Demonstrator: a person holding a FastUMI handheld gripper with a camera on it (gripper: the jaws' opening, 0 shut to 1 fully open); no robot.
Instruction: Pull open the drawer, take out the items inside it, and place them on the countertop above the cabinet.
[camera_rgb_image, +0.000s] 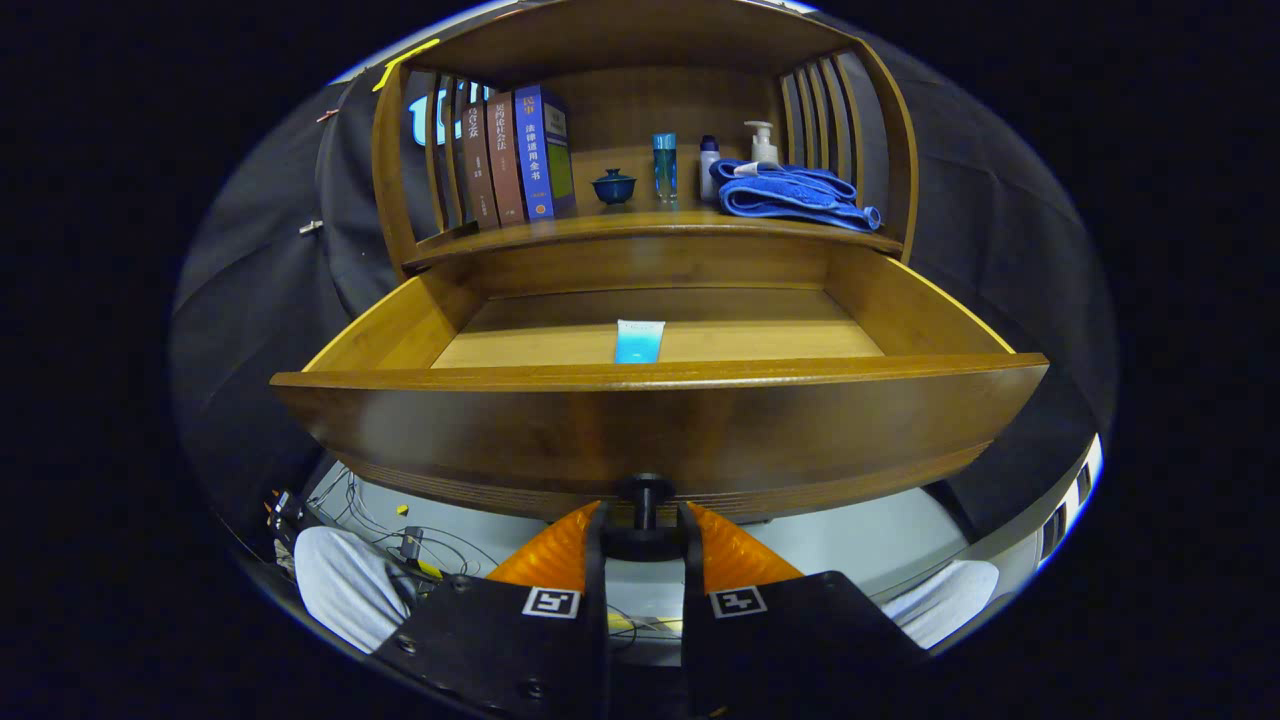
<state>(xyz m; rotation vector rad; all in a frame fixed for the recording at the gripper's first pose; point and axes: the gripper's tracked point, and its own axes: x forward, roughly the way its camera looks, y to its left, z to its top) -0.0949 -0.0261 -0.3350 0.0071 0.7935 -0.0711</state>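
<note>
Wooden cabinet (640, 250) ahead, drawer (660, 420) pulled open. Tool (645, 525) clamped on drawer knob (645, 492). Blue tube (639, 342) on drawer floor, 12 o'clock beyond fingers. Next: release knob, lift over front, grasp tube, place on worktop (620, 226).

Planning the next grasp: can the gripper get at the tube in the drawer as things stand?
Probably not yet. The gripper is closed on the drawer knob, low in front of the drawer front. The tube lies open beyond it, so release and go over.
</note>
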